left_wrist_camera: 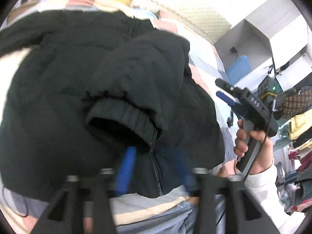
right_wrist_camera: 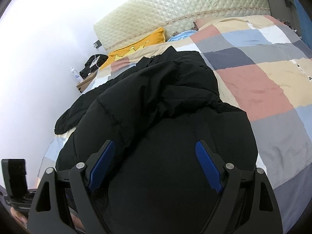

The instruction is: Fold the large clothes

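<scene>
We had the black jacket (right_wrist_camera: 152,105) mid-frame on the checked bed (right_wrist_camera: 253,89), one sleeve (left_wrist_camera: 124,109) folded across it. Both the left gripper (left_wrist_camera: 154,167) and right gripper (right_wrist_camera: 154,163) stood apart, empty. Next, we judged, the other sleeve needed gripping.

Bed under pastel checked patchwork quilt (right_wrist_camera: 259,89); cream diamond-quilted headboard (right_wrist_camera: 175,7) at head edge; mustard-yellow pillow (right_wrist_camera: 136,44) beside it; bright white wall (right_wrist_camera: 39,48); white open-shelf unit (left_wrist_camera: 273,39).

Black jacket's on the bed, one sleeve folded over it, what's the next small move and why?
Probably lower the open right tongs onto the jacket edge: its other sleeve lies spread on the quilt, unfolded.
</scene>
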Demonstrator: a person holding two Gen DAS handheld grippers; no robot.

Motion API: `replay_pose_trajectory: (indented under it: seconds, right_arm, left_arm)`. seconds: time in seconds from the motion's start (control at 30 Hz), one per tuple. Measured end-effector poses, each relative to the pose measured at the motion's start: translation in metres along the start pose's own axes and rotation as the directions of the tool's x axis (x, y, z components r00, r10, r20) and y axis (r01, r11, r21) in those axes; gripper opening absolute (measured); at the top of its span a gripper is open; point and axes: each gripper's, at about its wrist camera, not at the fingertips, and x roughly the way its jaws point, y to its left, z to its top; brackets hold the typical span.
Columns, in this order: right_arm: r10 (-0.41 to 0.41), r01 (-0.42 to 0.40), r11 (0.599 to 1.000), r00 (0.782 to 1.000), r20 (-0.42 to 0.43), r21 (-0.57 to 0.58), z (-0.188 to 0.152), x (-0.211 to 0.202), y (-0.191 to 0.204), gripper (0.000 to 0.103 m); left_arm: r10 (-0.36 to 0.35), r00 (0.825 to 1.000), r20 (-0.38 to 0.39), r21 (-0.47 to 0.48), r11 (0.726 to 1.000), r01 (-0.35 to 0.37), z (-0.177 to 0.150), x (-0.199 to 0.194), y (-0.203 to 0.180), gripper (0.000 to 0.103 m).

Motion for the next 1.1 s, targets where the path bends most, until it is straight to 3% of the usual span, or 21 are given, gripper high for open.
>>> replay_pose_trajectory:
  seconds: [0.03,0.2,0.27,0.37,0.43,0.5,0.7,0.8,0.83,0.87,0.9,0.97,1.03,1.1]
  right_arm:
    - [0.001,-0.001,1.000,1.000,0.001,0.002,0.000,0.000,-0.001,0.085]
    - [0.011,-0.011,0.999,1.000,-0.002,0.033,-0.002,0.004,-0.006,0.085]
    - [0.051,-0.050,0.995,0.999,-0.007,0.085,-0.002,0.007,-0.016,0.085]
    - [0.094,-0.092,0.980,0.996,-0.002,0.175,-0.001,0.015,-0.031,0.085]
    - [0.078,-0.078,0.969,0.997,0.007,0.235,0.001,0.023,-0.042,0.085]
    - [0.090,-0.090,0.941,0.996,0.016,0.327,0.005,0.035,-0.059,0.085]
    - [0.159,-0.160,0.829,0.986,0.048,0.536,0.021,0.079,-0.097,0.078]
    - [0.179,-0.186,0.770,0.981,0.074,0.610,0.029,0.105,-0.105,0.074]
    - [0.174,-0.177,0.766,0.983,0.067,0.617,0.031,0.112,-0.104,0.072]
    - [0.159,-0.159,0.772,0.986,0.056,0.615,0.034,0.119,-0.103,0.067]
    - [0.126,-0.123,0.788,0.991,0.038,0.603,0.038,0.127,-0.100,0.063]
    - [0.132,-0.120,0.782,0.991,0.026,0.611,0.042,0.141,-0.098,0.057]
    - [0.135,-0.120,0.780,0.991,0.021,0.614,0.046,0.148,-0.098,0.044]
    - [0.107,-0.090,0.809,0.994,0.005,0.581,0.052,0.151,-0.096,0.024]
  left_arm:
    - [0.003,1.000,0.024,0.000,1.000,-0.003,-0.006,-0.009,-0.005,0.069]
    - [-0.114,0.988,0.105,-0.128,0.984,0.127,0.006,-0.025,0.011,0.070]
    - [-0.130,0.982,0.138,-0.178,0.972,0.153,0.011,-0.024,0.019,0.070]
    - [-0.199,0.964,0.179,-0.281,0.928,0.243,0.016,-0.012,0.033,0.070]
    - [-0.222,0.953,0.207,-0.342,0.896,0.283,0.016,0.001,0.042,0.070]
    - [-0.232,0.947,0.224,-0.389,0.869,0.305,0.014,0.013,0.049,0.070]
    - [-0.270,0.928,0.255,-0.422,0.833,0.358,0.009,0.035,0.057,0.069]
    - [-0.283,0.911,0.300,-0.420,0.818,0.392,0.015,0.033,0.061,0.053]
    - [-0.291,0.903,0.317,-0.413,0.814,0.407,0.017,0.030,0.063,0.038]
    - [-0.296,0.897,0.327,-0.398,0.818,0.415,0.020,0.026,0.064,0.028]
    - [-0.282,0.902,0.328,-0.385,0.832,0.400,0.023,0.022,0.064,0.027]
    - [-0.263,0.908,0.327,-0.354,0.857,0.375,0.030,0.012,0.064,0.019]
    - [-0.240,0.911,0.336,-0.324,0.879,0.351,0.041,-0.003,0.065,0.015]
    - [-0.223,0.912,0.344,-0.305,0.892,0.333,0.055,-0.015,0.066,0.013]
